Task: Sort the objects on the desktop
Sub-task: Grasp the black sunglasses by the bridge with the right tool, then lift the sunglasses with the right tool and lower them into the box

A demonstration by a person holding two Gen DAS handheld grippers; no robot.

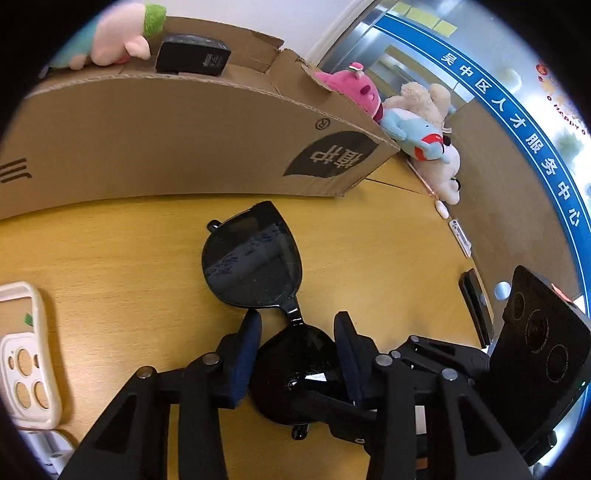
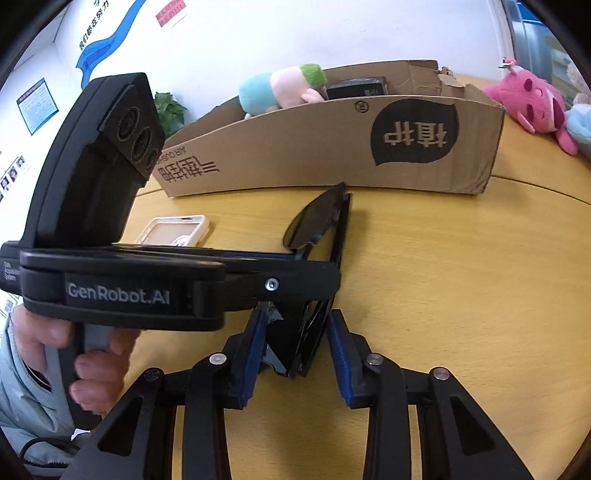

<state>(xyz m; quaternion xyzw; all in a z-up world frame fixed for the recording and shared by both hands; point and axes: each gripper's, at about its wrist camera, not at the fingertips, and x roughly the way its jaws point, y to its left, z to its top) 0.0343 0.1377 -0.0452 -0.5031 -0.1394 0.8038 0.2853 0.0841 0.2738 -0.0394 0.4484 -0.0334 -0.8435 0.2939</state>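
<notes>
A pair of black sunglasses (image 1: 255, 266) lies on the wooden tabletop (image 1: 129, 251), which has a smooth, yellow-grained surface. The frame is glossy plastic; the lenses are dark, rounded and reflective. Beside it, toward the left edge of the left wrist view, lies a cream phone case (image 1: 27, 354) with round camera cut-outs.

Behind the sunglasses stands a corrugated cardboard box (image 1: 166, 140), open at the top, with torn flaps and printed black markings. It holds a soft plush toy (image 1: 122, 33) in pink, blue and green, and a black rectangular box (image 1: 192, 55). Outside the cardboard box, at its far end, a pink plush toy (image 1: 360, 90) rests on the tabletop next to further plush toys.

The left gripper (image 1: 297, 354) straddles the near lens, with one blue-padded finger on each side; the pads stand close against the lens rim, but firm contact cannot be confirmed. The right gripper (image 2: 295, 350) brackets the other end of the frame, seen edge-on; its left pad lies against the frame, while a gap shows at the right pad. A hand (image 2: 92, 354) grips the left gripper's handle.
</notes>
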